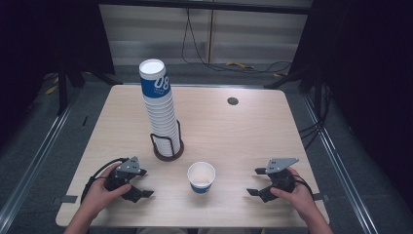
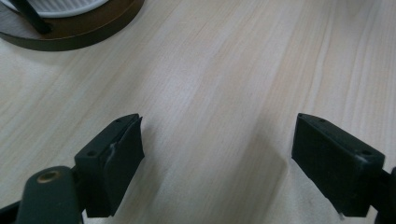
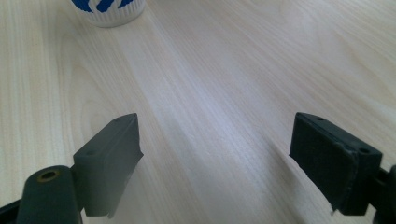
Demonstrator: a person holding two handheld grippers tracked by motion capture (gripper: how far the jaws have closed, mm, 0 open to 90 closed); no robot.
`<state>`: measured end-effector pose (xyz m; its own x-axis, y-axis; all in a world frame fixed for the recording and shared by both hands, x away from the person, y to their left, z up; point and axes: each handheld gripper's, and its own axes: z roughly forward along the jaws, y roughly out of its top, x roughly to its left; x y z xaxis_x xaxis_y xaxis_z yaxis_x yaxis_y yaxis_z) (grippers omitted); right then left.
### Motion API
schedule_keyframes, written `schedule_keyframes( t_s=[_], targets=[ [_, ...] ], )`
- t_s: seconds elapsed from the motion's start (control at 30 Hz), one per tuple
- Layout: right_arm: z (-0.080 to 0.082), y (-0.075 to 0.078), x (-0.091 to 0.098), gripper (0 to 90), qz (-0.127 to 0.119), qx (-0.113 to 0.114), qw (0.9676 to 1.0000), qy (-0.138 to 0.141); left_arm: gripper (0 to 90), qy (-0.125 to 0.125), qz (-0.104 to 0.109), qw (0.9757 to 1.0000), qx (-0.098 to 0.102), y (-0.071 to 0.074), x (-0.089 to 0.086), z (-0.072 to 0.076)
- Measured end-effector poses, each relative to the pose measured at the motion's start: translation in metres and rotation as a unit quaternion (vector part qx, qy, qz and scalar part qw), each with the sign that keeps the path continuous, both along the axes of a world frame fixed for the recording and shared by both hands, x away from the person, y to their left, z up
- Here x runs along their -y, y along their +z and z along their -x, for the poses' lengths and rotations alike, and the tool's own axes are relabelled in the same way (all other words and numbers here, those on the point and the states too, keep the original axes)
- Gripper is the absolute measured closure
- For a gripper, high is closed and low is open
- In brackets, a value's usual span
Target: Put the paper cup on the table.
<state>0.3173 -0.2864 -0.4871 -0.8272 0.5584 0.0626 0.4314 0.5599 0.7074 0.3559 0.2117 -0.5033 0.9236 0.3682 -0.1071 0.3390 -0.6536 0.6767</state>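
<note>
Left gripper [image 1: 141,187] and right gripper [image 1: 257,181] flanking the cup [image 1: 200,177], jaws apart, empty. Cup cut off in right gripper view; stack's [image 1: 159,109] stand [image 2: 70,28] cropped likewise.

This looks like a recording lab or test studio, not a home. A light wooden table [image 1: 243,131] with a cable grommet hole [image 1: 233,101] stands on grey carpet between metal floor rails [image 1: 34,165]. Black curtains [image 1: 44,34] hang on both sides, loose cables [image 1: 195,44] trail down the pale panelled back wall [image 1: 253,36], and black stand legs [image 1: 63,87] flank the table.
</note>
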Motion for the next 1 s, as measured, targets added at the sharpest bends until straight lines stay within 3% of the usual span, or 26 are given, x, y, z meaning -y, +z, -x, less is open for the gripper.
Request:
schedule_keyframes(
  t_s=[0.27,0.53,1.0],
  targets=[
    [0.000,-0.007,0.009,15.5,0.019,0.006,0.9997,-0.014,14.7,-0.012,0.014,0.9991,0.039,-0.007,-0.004,0.004],
    [0.002,-0.012,0.010,13.5,0.022,0.019,0.9993,-0.021,11.5,-0.010,0.032,0.9984,0.047,-0.012,-0.006,0.004],
    [0.004,-0.014,0.012,12.9,0.016,0.024,0.9991,-0.032,9.3,-0.011,0.030,0.9984,0.047,-0.012,-0.005,0.003]
  ],
)
